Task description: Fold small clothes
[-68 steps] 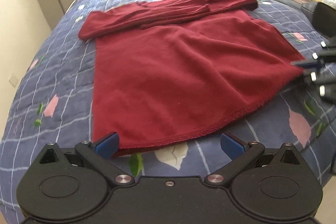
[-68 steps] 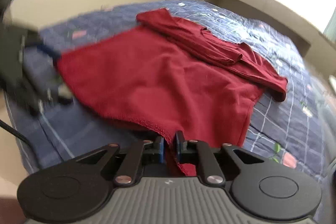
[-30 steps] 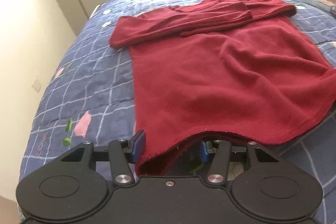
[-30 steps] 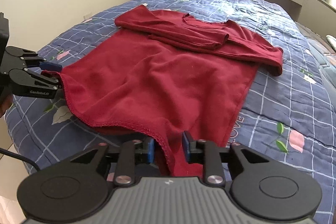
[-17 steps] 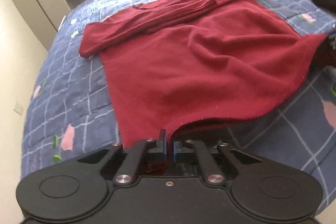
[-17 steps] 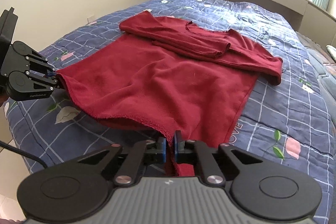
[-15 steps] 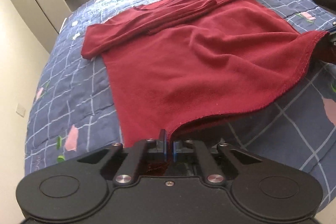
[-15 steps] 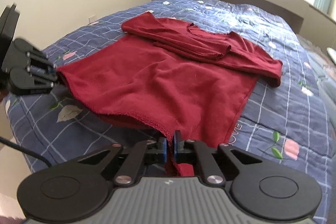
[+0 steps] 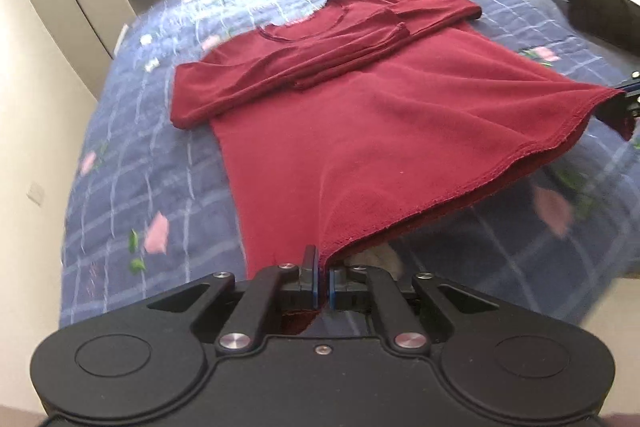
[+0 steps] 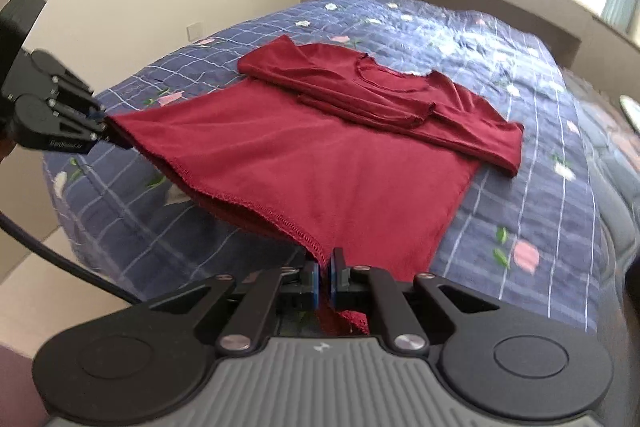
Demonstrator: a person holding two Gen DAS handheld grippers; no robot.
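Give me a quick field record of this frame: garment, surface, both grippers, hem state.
garment: dark red long-sleeved top, sleeves folded across the chest
surface: blue checked floral quilt on a bed
left gripper: shut on the top's hem corner
right gripper: shut on the other hem corner
hem: raised off the quilt between the two grippers; shoulder end lies flat
fold: bottom-to-top fold not yet made
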